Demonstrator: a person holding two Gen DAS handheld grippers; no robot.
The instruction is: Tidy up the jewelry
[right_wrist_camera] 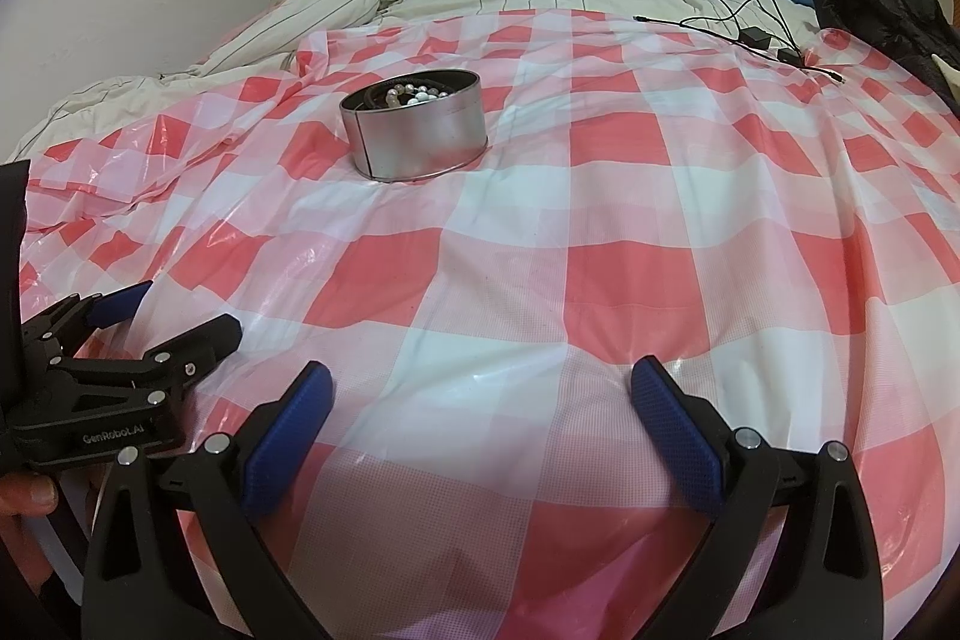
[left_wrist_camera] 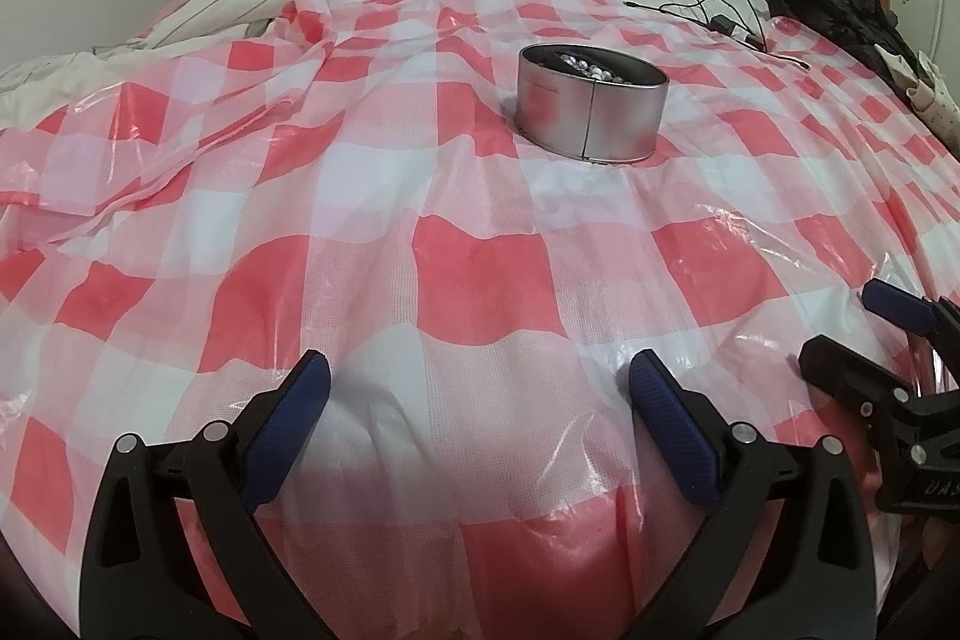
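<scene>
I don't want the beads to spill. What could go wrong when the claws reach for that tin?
1. The tin sits on a soft, wrinkled plastic sheet over bedding, so a push from a claw might tip or slide it and spill the beads.
2. The beads lie deep inside the tin; the wide open left claw or right claw may knock the rim before getting any.
3. The thin sheet could snag on a claw tip and drag the tin.

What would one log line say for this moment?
left tool open | right tool open | beads inside round silver metal tin
</scene>
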